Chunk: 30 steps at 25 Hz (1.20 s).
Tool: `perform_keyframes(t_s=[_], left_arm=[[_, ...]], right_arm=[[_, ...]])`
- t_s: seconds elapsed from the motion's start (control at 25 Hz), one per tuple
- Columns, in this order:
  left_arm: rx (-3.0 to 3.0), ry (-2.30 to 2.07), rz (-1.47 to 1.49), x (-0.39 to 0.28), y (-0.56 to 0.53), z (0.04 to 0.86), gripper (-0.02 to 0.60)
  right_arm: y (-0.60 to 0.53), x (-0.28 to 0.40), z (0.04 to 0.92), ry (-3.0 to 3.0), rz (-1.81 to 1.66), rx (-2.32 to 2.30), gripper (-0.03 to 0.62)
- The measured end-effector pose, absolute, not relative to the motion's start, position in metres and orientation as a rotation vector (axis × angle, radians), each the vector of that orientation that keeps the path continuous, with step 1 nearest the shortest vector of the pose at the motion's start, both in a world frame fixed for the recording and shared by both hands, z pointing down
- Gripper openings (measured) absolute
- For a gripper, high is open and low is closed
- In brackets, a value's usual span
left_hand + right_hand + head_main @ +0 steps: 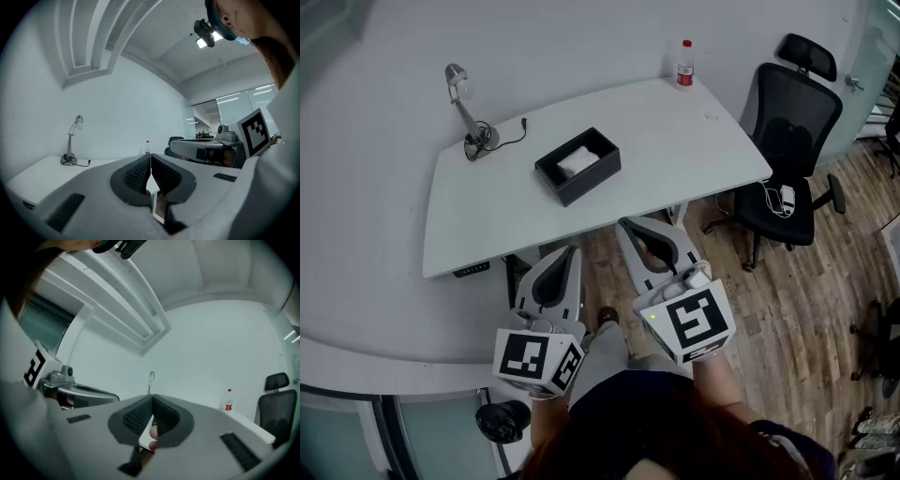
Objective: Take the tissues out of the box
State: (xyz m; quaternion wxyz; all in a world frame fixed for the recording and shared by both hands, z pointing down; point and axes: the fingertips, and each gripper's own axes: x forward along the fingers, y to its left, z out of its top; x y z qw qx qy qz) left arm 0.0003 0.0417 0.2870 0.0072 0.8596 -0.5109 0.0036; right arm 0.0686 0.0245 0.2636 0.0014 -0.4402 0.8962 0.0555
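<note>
Although both cubes [694, 322] carry bold black-and-white square markers, no word can be read on them. The bottle [685, 64], far ahead of the right tool [630, 227], shows only a red label, its print too small to read. Both tools point level, just short of the bench [675, 150], and each has its jaws pressed together on nothing. The box [577, 165], black and open-topped with white tissues [578, 160] inside, lies on the bench ahead of the left tool [569, 251], well apart from both tools. Only the head view shows box and tissues; in each tool's own view the closed jaws cover that part of the bench. The left tool's view shows the lamp [71, 145] ahead to its left and the right tool's cube to its right. The right tool's view adds the chair [275, 404] at its far right.
</note>
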Motion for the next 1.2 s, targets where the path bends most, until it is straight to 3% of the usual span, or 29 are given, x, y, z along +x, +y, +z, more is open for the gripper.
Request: perform_keyframes(t_s=[1.2], left_arm=[[2.683,-1.536,-0.02,-0.049,-0.101,0.282,0.021]], right_arm=[[-0.115,0.017,0.276,2.918,0.153,-1.411,0.018]])
